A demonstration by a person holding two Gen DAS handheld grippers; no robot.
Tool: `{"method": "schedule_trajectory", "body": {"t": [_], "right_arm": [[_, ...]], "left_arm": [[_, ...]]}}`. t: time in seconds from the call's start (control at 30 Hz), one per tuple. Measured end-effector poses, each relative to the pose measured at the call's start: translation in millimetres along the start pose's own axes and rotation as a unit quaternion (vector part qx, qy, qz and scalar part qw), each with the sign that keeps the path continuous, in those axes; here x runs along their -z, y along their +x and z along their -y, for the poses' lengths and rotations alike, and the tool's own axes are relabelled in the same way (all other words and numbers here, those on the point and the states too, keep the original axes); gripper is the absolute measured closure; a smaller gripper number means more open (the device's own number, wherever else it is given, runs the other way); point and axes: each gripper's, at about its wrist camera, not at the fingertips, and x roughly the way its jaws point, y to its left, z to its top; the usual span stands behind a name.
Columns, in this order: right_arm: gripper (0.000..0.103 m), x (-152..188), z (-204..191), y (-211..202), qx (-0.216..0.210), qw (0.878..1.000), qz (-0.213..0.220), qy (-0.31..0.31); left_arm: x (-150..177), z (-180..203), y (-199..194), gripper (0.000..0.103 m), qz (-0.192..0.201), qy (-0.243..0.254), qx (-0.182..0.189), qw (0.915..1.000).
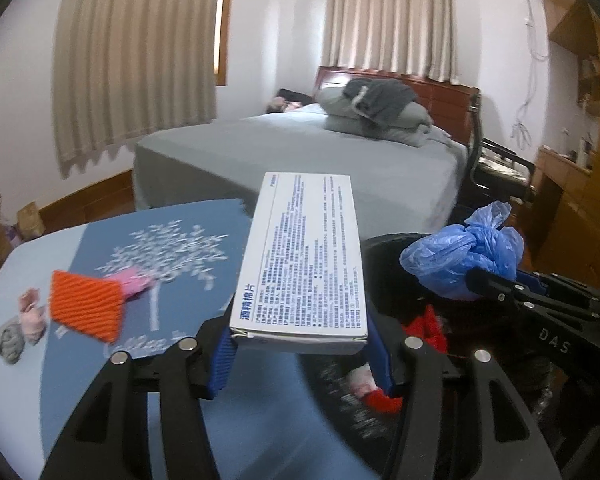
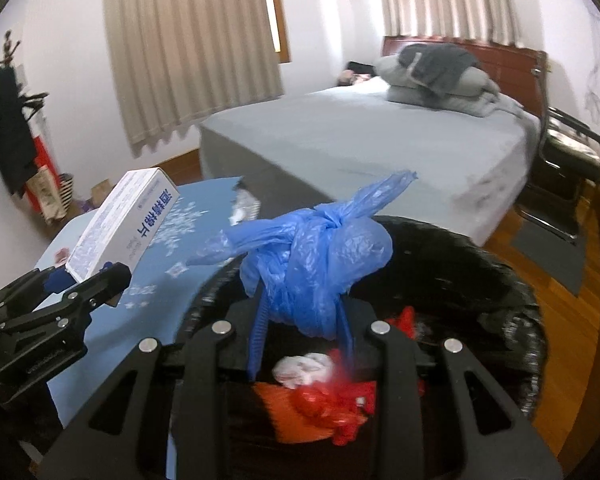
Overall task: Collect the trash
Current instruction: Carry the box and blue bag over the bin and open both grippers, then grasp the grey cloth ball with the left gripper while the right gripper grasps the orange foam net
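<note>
The left gripper (image 1: pixel 300 352) pinched a white box (image 1: pixel 304 256). The right gripper (image 2: pixel 304 332) clamped a knotted blue bag (image 2: pixel 316 264) above the black bin (image 2: pixel 516 280).

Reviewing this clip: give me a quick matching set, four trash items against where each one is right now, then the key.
Items:
1. white box
2. knotted blue bag
3. orange knit piece
4. red scraps

Places:
A. lying on the blue table
B. held in the right tongs, above the bin
C. inside the black bin
D. held in the left tongs

Pairs: 1-D, 2-B, 3-A, 4-C
</note>
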Motion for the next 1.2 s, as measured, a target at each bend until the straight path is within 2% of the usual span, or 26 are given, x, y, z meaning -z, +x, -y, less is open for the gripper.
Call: {"method": "schedule_trajectory", "body": {"t": [0.27, 0.37, 0.5, 0.57, 0.7, 0.77, 0.97, 1.2], "right_arm": [[0.074, 10.9, 44.6, -4.2, 0.041, 0.999, 0.001, 0.033], [0.070, 11.5, 57.9, -0.3, 0.054, 0.998, -0.002, 0.040], [0.049, 15.4, 67.5, 1.1, 0.069, 0.996, -0.003, 0.049], [0.041, 16.0, 71.1, 1.2, 0.074, 0.996, 0.000, 0.050], [0.016, 15.2, 71.5, 0.8, 0.087, 0.995, 0.008, 0.049], [0.011, 15.3, 69.4, 0.4, 0.089, 0.995, 0.011, 0.048], [0.007, 13.7, 50.2, 4.7, 0.072, 0.997, 0.005, 0.038], [0.007, 4.3, -11.8, 19.1, 0.019, 1.000, 0.002, 0.008]], "left_arm": [[-7.5, 45.2, 22.6, 0.048, -0.002, 0.025, 0.037, 0.9990], [-8.2, 56.1, 31.8, 0.048, -0.010, 0.031, 0.054, 0.9980], [-9.5, 65.6, 40.4, 0.046, -0.020, 0.036, 0.069, 0.9968], [-11.3, 67.2, 40.6, 0.037, -0.018, 0.037, 0.071, 0.9966], [-12.4, 58.5, 38.8, 0.032, -0.014, 0.031, 0.060, 0.9976], [-12.8, 49.7, 36.4, 0.028, -0.012, 0.021, 0.050, 0.9985], [-7.3, 9.9, 23.7, 0.022, -0.007, -0.001, 0.007, 1.0000], [10.9, -56.6, 5.4, 0.021, -0.008, -0.030, -0.066, 0.9974]]}}
